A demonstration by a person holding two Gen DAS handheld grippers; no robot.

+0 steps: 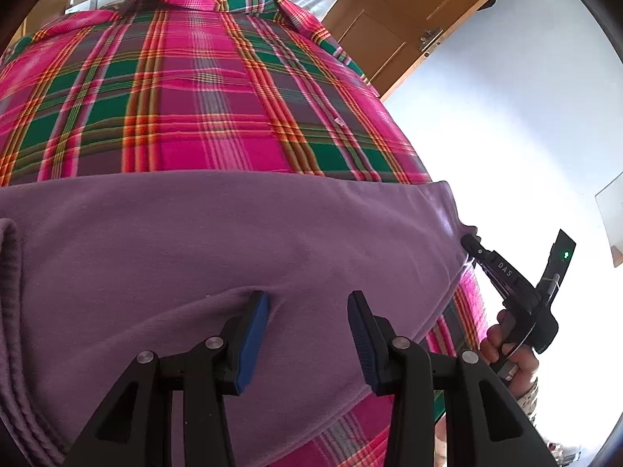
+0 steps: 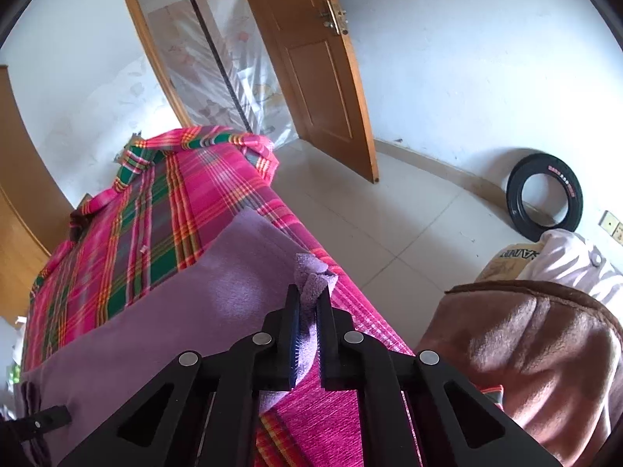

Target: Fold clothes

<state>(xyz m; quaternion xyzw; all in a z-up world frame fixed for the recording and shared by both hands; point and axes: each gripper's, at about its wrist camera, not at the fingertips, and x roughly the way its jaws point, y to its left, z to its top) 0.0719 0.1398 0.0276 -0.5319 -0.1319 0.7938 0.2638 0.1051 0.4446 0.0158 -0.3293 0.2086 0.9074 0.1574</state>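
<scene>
A purple garment lies spread on a bed covered with a pink and green plaid sheet. My left gripper is open, its blue pads resting on the garment's near edge with fabric lying flat between them. A ribbed hem runs down the left. My right gripper is shut on a bunched corner of the purple garment, lifted slightly off the sheet. In the left wrist view the right gripper pinches that corner at the garment's right edge, with a person's hand behind it.
Right of the bed is tiled floor. An open wooden door and a curtained doorway stand beyond. A black tyre leans on the wall. A brown plush blanket lies at the near right.
</scene>
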